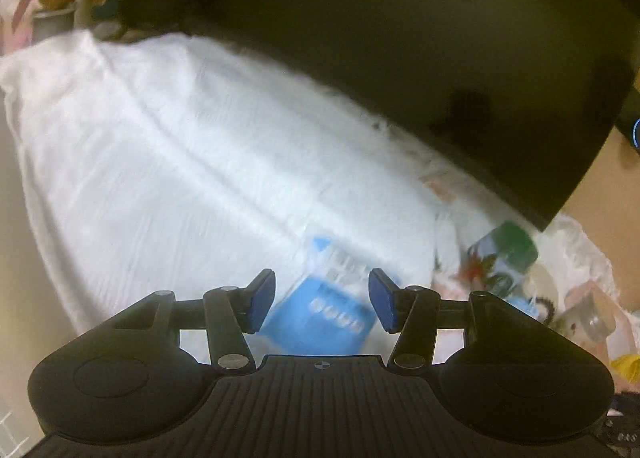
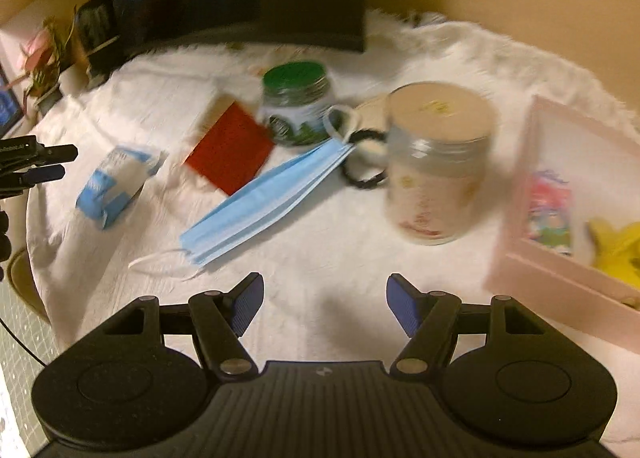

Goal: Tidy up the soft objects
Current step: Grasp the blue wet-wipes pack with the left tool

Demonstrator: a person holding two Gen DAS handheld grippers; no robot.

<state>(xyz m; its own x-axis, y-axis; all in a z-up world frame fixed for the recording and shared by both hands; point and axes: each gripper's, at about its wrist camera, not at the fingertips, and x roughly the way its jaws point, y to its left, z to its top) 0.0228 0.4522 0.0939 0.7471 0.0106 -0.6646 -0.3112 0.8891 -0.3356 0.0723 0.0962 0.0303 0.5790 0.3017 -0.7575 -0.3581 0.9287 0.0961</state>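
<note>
Tissue packet, soft, blue-white, lying on the cloth-covered tabletop between the spread, empty left fingers (right fingers likewise spread, empty): centre, then squeeze gently.

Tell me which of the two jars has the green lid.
The shorter jar farther back, beside the red card. The taller jar nearer the pink tray has a pale lid.
</note>
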